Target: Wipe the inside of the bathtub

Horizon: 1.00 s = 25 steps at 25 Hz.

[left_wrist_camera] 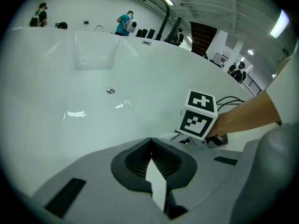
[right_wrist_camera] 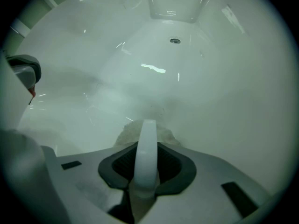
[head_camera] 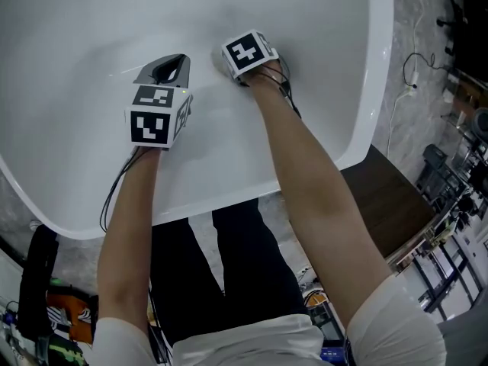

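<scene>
The white bathtub (head_camera: 91,204) fills the head view, and both grippers are down inside it. My right gripper (right_wrist_camera: 148,125) is shut on a white band of a pale, fuzzy wiping cloth (right_wrist_camera: 125,133), which is pressed against the tub's inner wall. From the head view only its marker cube (head_camera: 248,52) shows; the jaws and cloth are hidden under it. My left gripper (head_camera: 174,61) hovers just left of it, jaws together and holding nothing (left_wrist_camera: 150,141). The round drain (right_wrist_camera: 174,40) lies farther along the tub floor (left_wrist_camera: 110,91).
A recessed shelf (right_wrist_camera: 172,6) sits at the tub's far end. A black curved faucet (left_wrist_camera: 159,8) rises behind the rim. A dark wooden cabinet (head_camera: 389,204) stands right of the tub. Cables (head_camera: 415,71) trail on the marble floor. People stand far off (left_wrist_camera: 125,22).
</scene>
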Available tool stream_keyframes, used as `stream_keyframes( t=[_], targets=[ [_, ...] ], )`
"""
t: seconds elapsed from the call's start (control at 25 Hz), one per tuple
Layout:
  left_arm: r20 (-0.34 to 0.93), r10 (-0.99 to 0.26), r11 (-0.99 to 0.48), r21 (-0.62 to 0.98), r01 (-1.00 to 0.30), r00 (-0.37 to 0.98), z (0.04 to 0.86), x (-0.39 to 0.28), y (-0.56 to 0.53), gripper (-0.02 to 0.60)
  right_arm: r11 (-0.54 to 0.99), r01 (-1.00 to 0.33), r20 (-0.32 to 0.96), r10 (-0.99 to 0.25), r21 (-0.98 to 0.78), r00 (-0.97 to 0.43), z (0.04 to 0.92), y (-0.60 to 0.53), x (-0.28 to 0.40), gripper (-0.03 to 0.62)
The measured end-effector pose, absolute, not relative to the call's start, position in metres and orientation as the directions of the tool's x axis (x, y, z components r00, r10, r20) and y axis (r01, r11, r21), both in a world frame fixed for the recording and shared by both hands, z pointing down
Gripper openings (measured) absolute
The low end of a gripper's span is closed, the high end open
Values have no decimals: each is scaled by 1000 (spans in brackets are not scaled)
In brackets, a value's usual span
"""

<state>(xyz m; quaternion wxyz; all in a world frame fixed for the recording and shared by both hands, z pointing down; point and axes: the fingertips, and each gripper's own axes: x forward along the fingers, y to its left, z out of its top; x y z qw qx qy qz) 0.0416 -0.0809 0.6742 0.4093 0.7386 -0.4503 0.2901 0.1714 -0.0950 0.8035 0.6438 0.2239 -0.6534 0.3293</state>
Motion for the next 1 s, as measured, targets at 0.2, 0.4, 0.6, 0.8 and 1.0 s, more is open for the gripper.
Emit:
stream_keyframes(
  t=[0.2,0.4,0.6,0.8,1.0],
  targets=[
    [798,-432,-256,338,-905,420,658,38,-76,9,694,-708,990,135,-131,-52,788,-90,180,95],
    [805,-438,-256,316,-914,401,636,37,-78,9,672,-727,990,95,-139,-102,767,-94,188,95],
    [805,-452,-251,300,-920,385,610,22,-70,9,573,-801,979,16,-176,-204,735,-102,185,95],
    [794,-469,-254,297,-920,386,566,13,-64,9,537,-819,960,-57,-202,-274,686,-106,175,95],
    [753,-519,-247,320,-915,404,518,17,-58,9,536,-811,933,-110,-234,-342,638,-101,169,95]
  ],
)
